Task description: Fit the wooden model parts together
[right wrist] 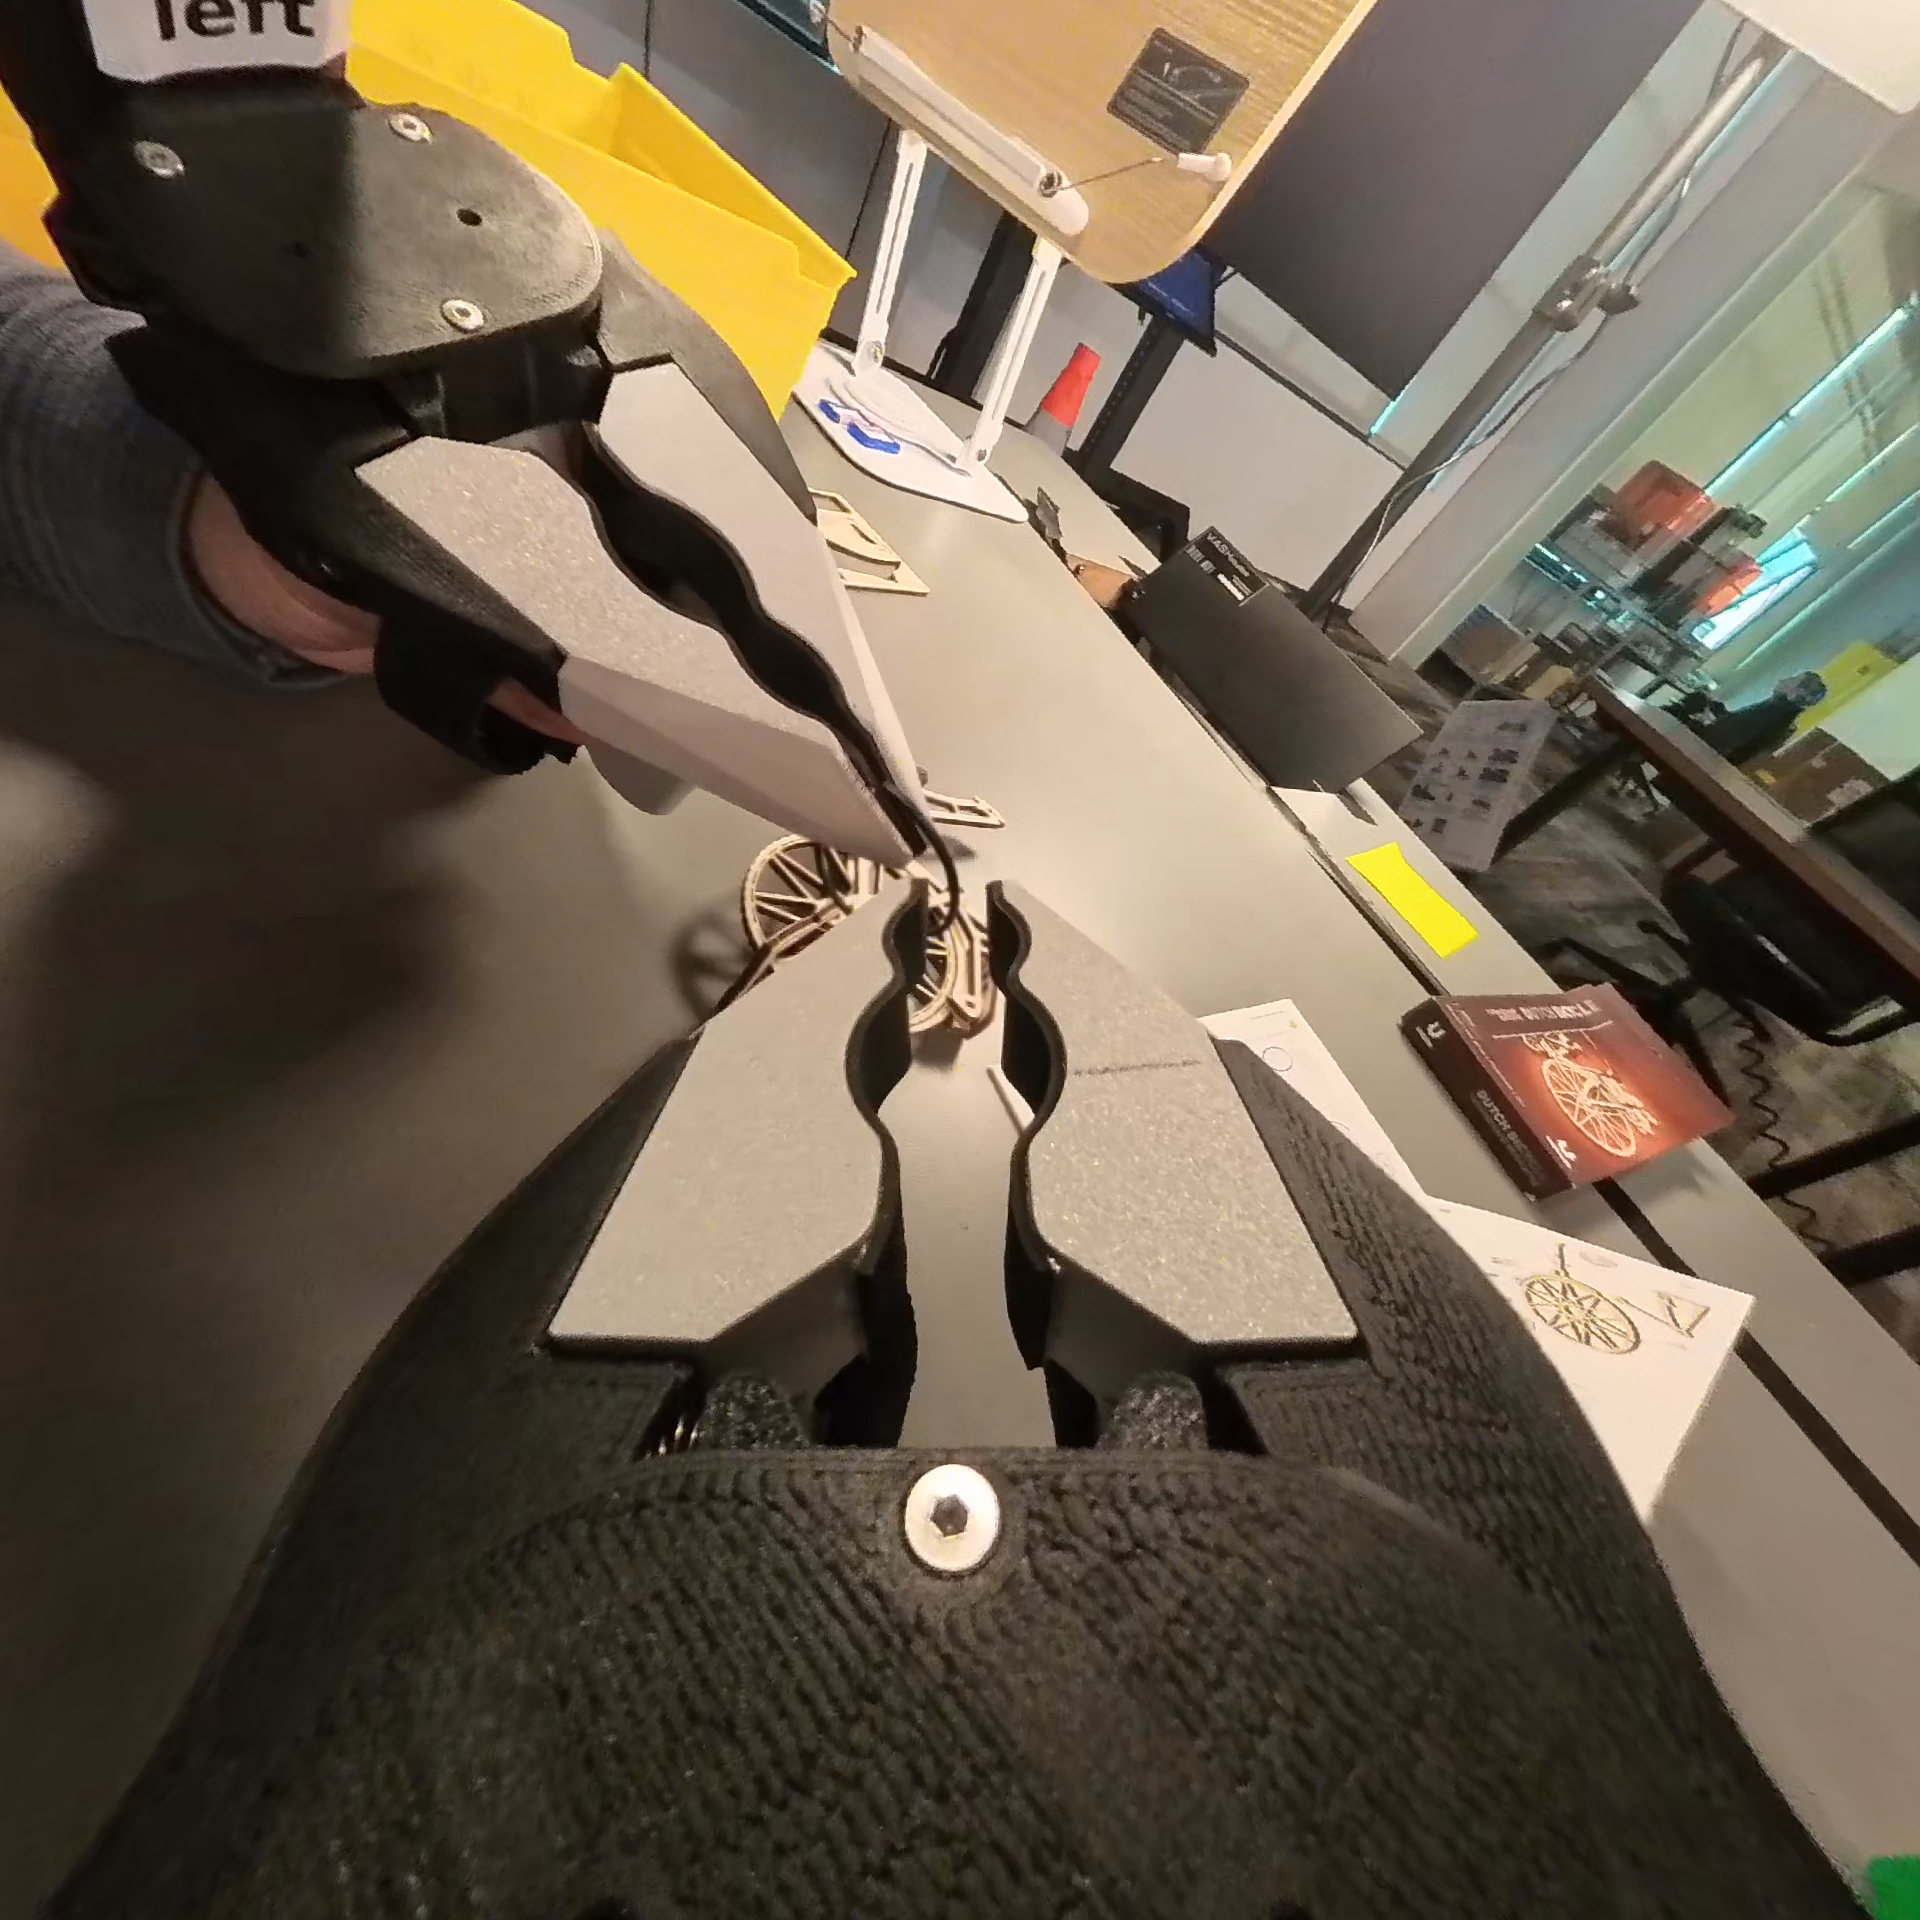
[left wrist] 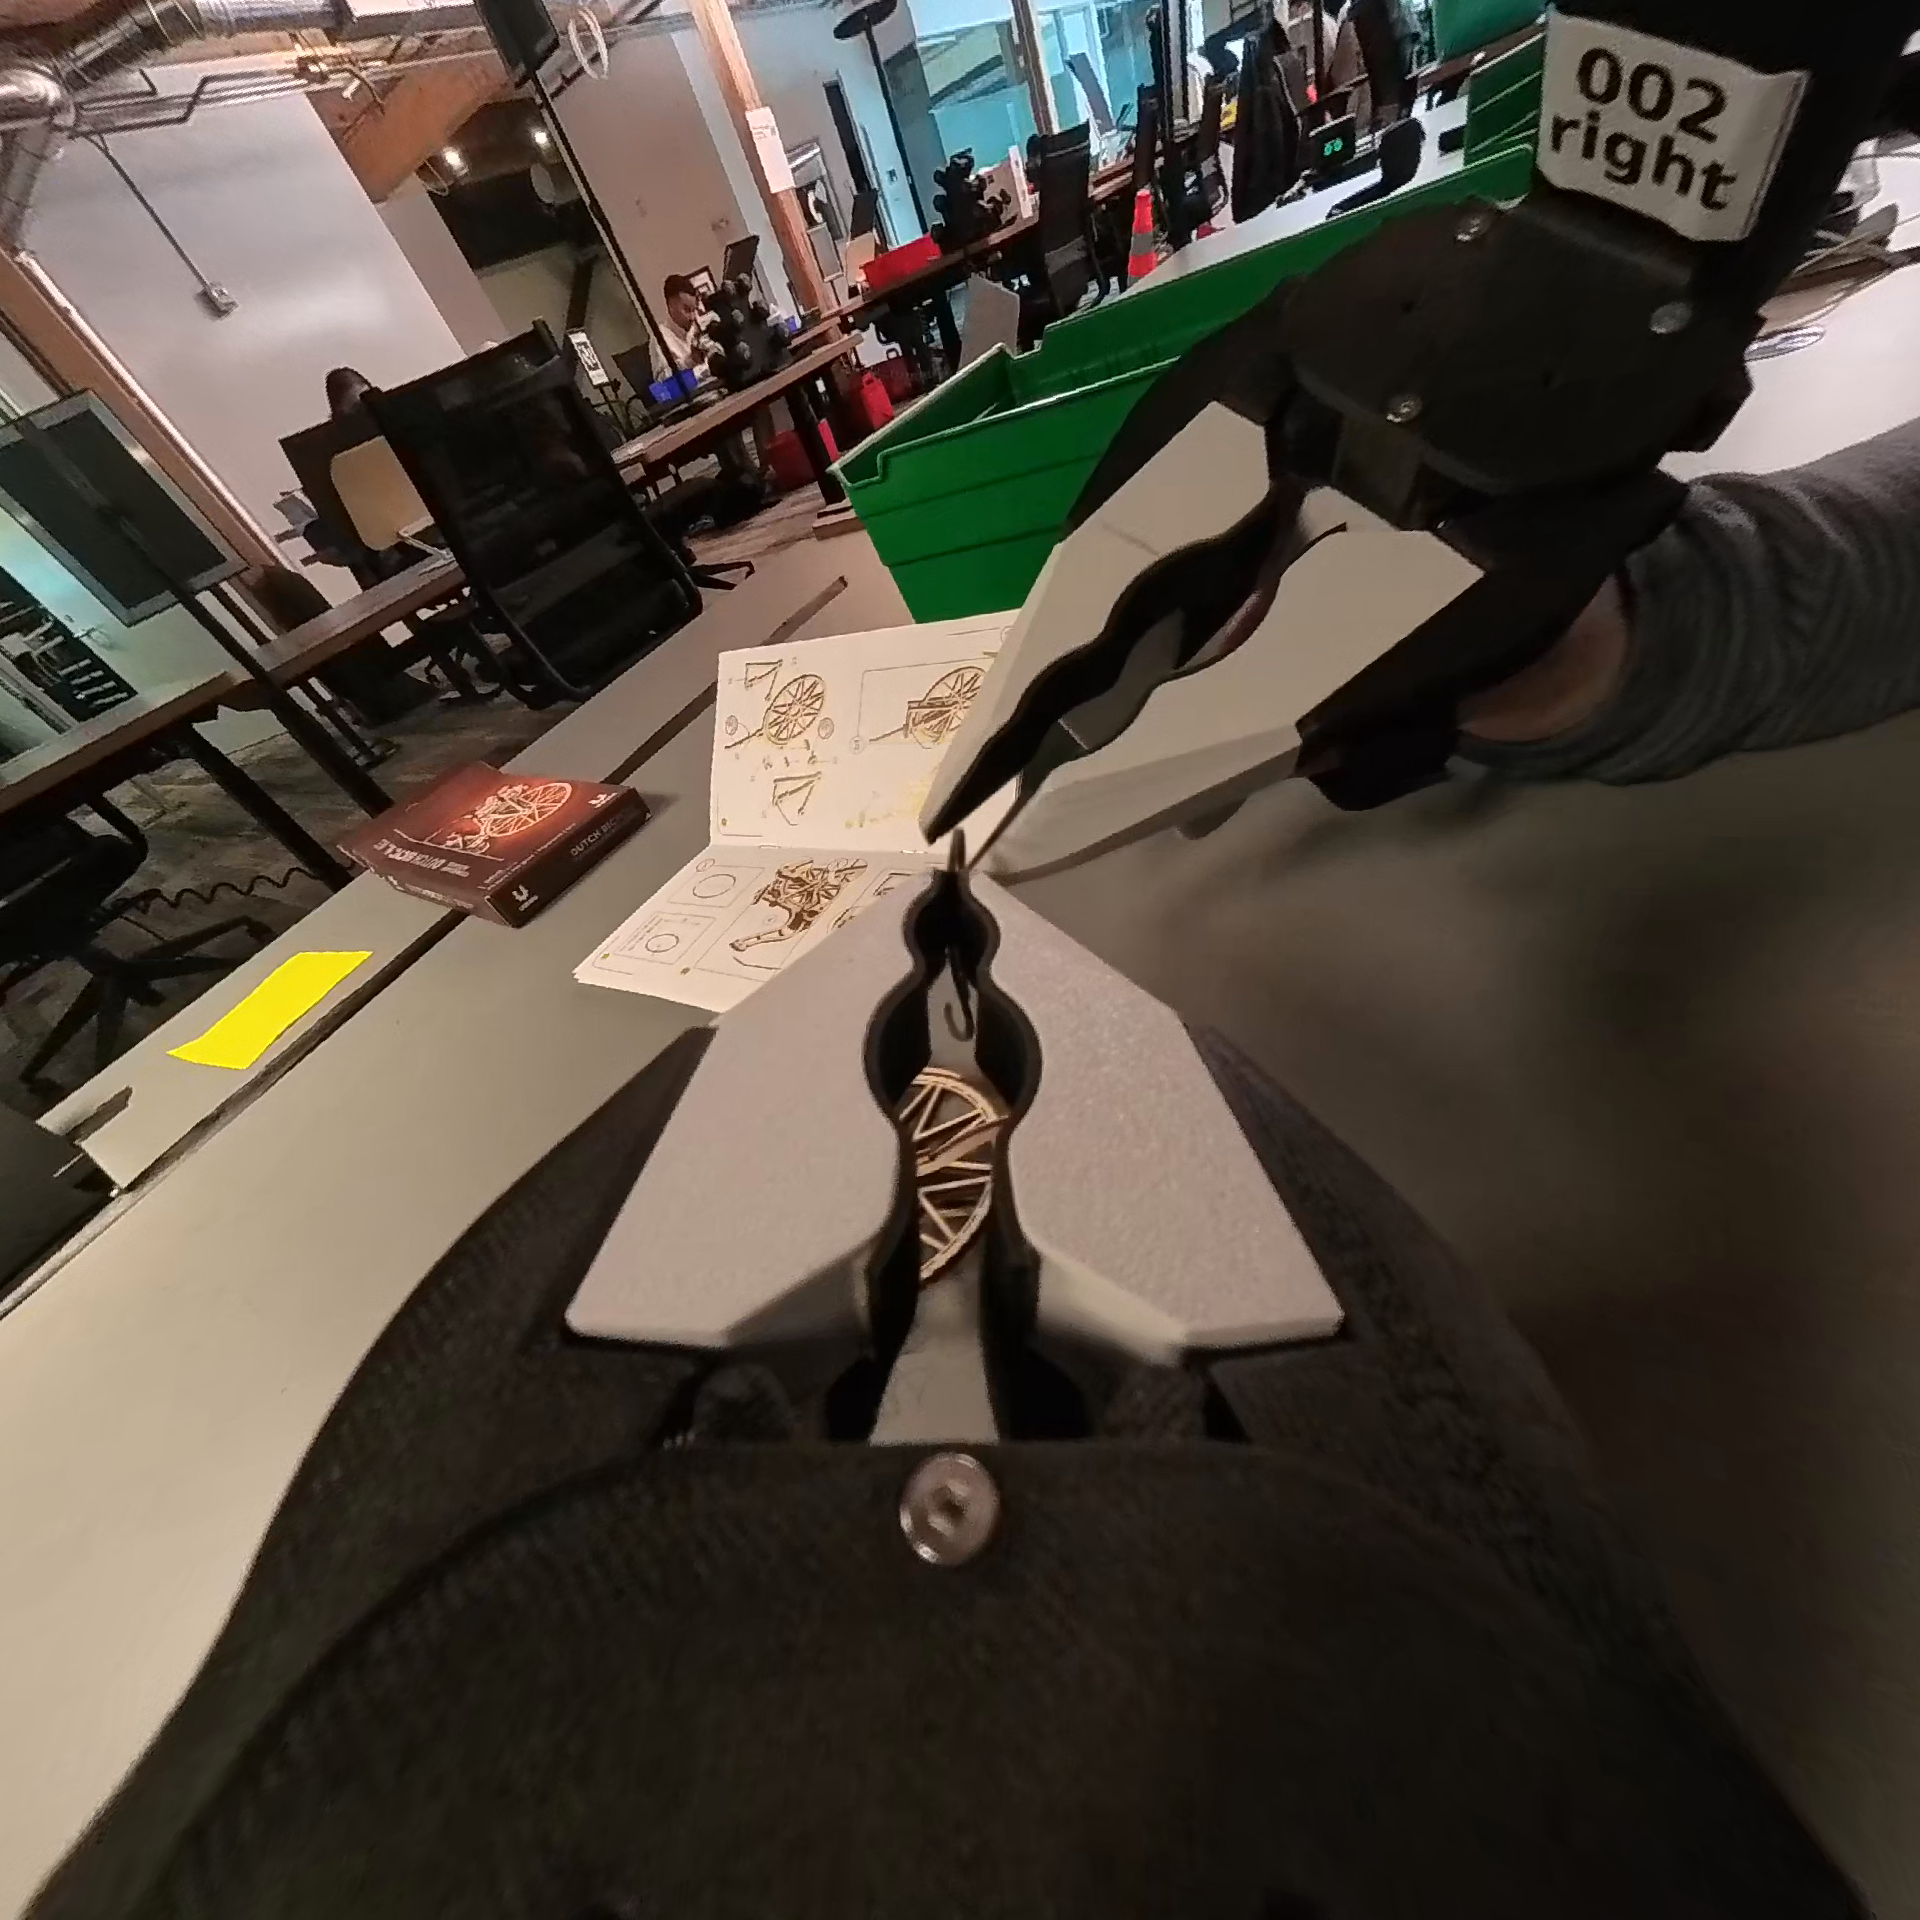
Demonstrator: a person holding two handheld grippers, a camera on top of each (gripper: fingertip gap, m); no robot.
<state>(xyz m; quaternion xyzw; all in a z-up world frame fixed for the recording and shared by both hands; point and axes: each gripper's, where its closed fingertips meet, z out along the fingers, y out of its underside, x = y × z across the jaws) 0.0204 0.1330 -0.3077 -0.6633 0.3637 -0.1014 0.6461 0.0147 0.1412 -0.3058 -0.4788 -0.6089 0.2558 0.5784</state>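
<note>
The left gripper (left wrist: 951, 883) has its grey fingers (left wrist: 790, 1122) drawn together at the tips, clamped on a thin black ring (left wrist: 961, 971) that hangs as a narrow loop in the slot between them. Through the wider gap lower down, a pale wooden spoked wheel (left wrist: 951, 1174) shows on the grey table (left wrist: 312, 1299) beneath.

Just beyond the ring, the right gripper (left wrist: 971, 826) comes in from the upper right with its tips nearly meeting the left gripper's tips. In its own wrist view its fingers (right wrist: 1132, 1122) stand slightly apart, and the ring (right wrist: 943, 883) dangles from the left gripper (right wrist: 914, 847) into the opening between them; whether they touch it cannot be told. A hand (right wrist: 281, 603) in a grey sleeve holds the left gripper.

Under the ring, the wooden model (right wrist: 831, 925), wheels and frame pieces partly joined, lies flat on the table. Beyond the ring in the left wrist view lies an open instruction booklet (left wrist: 821, 800). Left of the booklet sits a dark brown kit box (left wrist: 499, 831), and nearer the table edge a yellow strip of tape (left wrist: 272, 1006). Behind the booklet stands a green bin (left wrist: 977, 509).

In the right wrist view, further loose wooden pieces (right wrist: 862, 545) lie beyond the model, with a yellow bin (right wrist: 665, 197) behind the left gripper and a white stand (right wrist: 935, 395) farther off.
</note>
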